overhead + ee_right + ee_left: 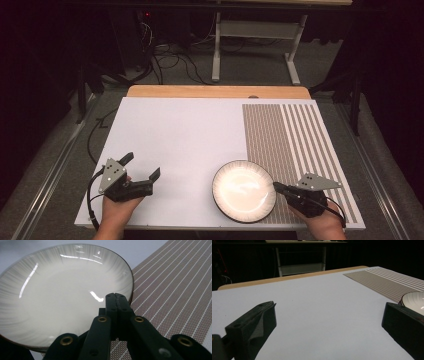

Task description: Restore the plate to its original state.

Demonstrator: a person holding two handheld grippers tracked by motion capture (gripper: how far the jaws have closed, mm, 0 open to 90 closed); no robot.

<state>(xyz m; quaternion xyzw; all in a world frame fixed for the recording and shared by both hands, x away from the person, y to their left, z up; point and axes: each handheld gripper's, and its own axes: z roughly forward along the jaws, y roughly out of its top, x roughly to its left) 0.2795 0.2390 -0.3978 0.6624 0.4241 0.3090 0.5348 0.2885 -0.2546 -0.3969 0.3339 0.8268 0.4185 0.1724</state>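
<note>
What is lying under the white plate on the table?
The plate rests partly on the white table sheet and partly on the striped brown mat. Whatever lies directly beneath its middle is covered. The right gripper is shut at its rim.

Place: I see a dark lab.
Evidence: floor cables, metal desk frame behind my white tabletop.

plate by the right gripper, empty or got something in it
Empty: the plate shows a bare glossy white inside with light glints; nothing lies in it.

White tabletop; striped brown placemat at right; cables on floor beyond.
</note>
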